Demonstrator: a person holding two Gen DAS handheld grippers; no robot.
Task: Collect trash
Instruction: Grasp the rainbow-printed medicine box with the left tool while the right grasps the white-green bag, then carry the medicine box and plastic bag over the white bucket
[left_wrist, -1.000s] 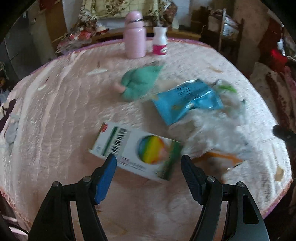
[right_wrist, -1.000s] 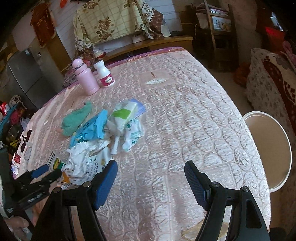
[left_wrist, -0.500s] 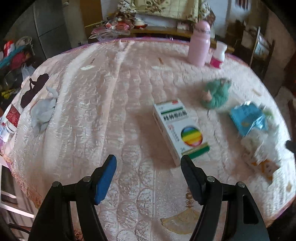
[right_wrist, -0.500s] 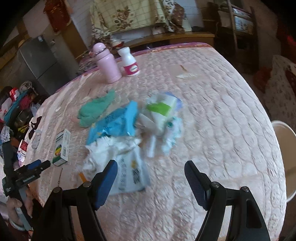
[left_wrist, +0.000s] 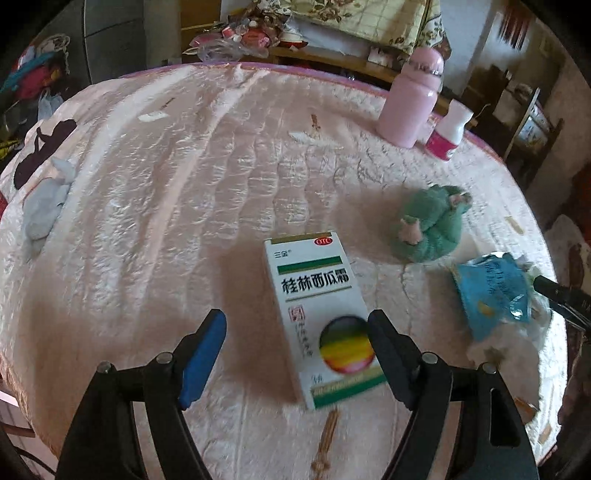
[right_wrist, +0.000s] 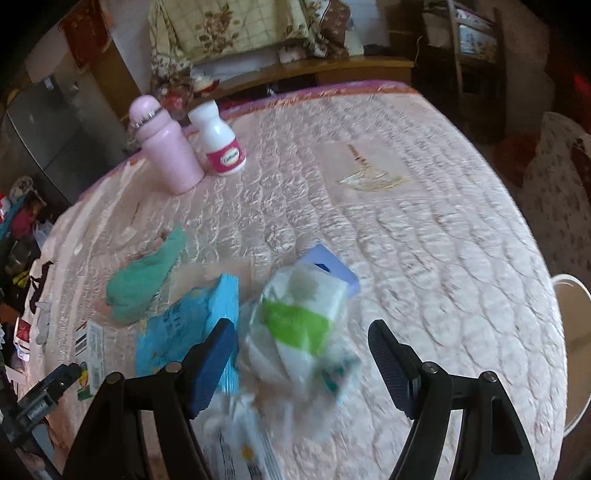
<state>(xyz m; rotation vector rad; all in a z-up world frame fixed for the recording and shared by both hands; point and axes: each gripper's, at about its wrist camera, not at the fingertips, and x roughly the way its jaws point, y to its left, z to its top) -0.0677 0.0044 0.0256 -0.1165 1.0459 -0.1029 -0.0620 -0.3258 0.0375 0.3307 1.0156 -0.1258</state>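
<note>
I see soft daylight glinting off the quilted mattress (left_wrist: 207, 177); my view bends darkly at corners, with motion blur nearest.

A floral cloth (right_wrist: 236, 33) drapes the wooden shelf (right_wrist: 332, 70) behind.

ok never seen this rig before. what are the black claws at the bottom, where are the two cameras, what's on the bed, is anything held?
No robot: a person carries a hand-held two-finger gripper in each hand, with a fisheye camera looking along its fingers. One picture is from the left gripper, the other from the right gripper. On the pink quilted bed cover lie a white medicine box, a green cloth, a blue wrapper and crumpled white and green packaging. A pink bottle and a white bottle stand at the far edge. Nothing is held: both grippers are open. The left jaws have just been opening, with the box's near end between them, ungripped.
</note>
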